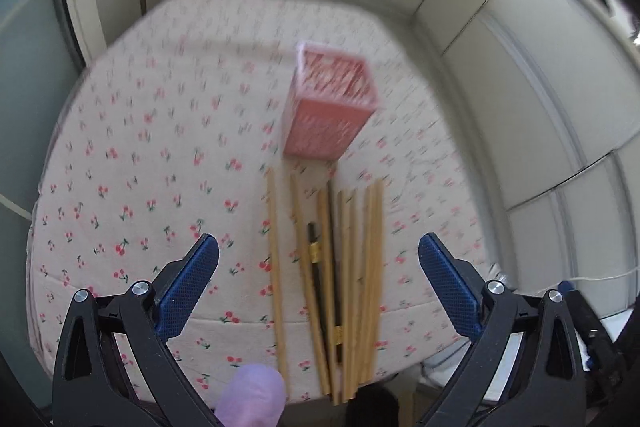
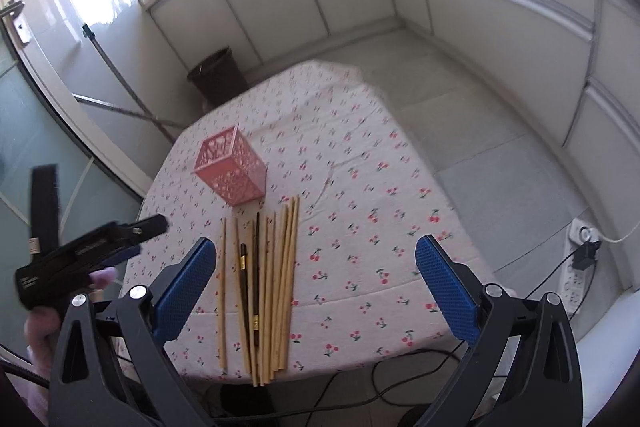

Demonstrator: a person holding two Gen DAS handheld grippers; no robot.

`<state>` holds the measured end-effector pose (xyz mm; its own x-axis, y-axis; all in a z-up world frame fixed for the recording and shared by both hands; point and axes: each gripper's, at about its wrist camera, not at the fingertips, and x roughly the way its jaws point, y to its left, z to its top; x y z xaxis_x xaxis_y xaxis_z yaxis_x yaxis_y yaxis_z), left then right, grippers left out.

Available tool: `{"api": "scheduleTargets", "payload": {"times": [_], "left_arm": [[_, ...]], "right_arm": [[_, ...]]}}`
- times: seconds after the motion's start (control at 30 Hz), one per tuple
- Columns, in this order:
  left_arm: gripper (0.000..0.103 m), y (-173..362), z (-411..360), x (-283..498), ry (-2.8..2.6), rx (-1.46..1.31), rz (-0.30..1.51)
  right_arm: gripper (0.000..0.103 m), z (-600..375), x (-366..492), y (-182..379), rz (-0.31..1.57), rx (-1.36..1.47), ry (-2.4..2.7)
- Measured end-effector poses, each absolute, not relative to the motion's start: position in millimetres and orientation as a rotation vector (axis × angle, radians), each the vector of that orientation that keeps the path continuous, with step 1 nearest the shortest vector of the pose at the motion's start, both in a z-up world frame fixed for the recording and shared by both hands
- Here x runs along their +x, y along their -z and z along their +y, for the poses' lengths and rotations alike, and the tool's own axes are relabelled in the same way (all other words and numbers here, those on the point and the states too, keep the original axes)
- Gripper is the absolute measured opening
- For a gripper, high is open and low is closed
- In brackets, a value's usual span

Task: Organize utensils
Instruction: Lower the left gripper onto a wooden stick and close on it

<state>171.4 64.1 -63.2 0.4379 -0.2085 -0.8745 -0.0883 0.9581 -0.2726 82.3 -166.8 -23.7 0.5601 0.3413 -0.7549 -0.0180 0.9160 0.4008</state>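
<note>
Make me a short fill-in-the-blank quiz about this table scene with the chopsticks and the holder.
The pink holder stands ____ on the cherry-print tablecloth.
Among the light wooden chopsticks lie ____ dark chopsticks.
Both the left gripper and the right gripper are ____.

Missing words: upright; two; open

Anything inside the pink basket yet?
The pink basket looks empty through its open top; its floor is partly hidden by the walls. All chopsticks lie on the tablecloth before it.
</note>
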Motion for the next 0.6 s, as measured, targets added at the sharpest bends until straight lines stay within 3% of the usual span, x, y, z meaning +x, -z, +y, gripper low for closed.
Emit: {"api": "scheduleTargets", "payload": {"times": [0.17,0.37,0.6], "left_arm": [[0.093,112.2,72.4,210.9,-0.081,-0.244,1.278],[0.062,145.8,86.2,236.7,-0.129,-0.277,1.38],[0.052,164.9,85.2,241.8,-0.136,-0.27,1.417]], "right_arm": [[0.097,-153.0,134.9,56.8,1.113,0.389,-0.231],[0.097,-150.2,166.8,99.7,1.223,0.446,-0.213],[0.097,-151.6,182.9,116.2,1.287,0.496,-0.193]]}}
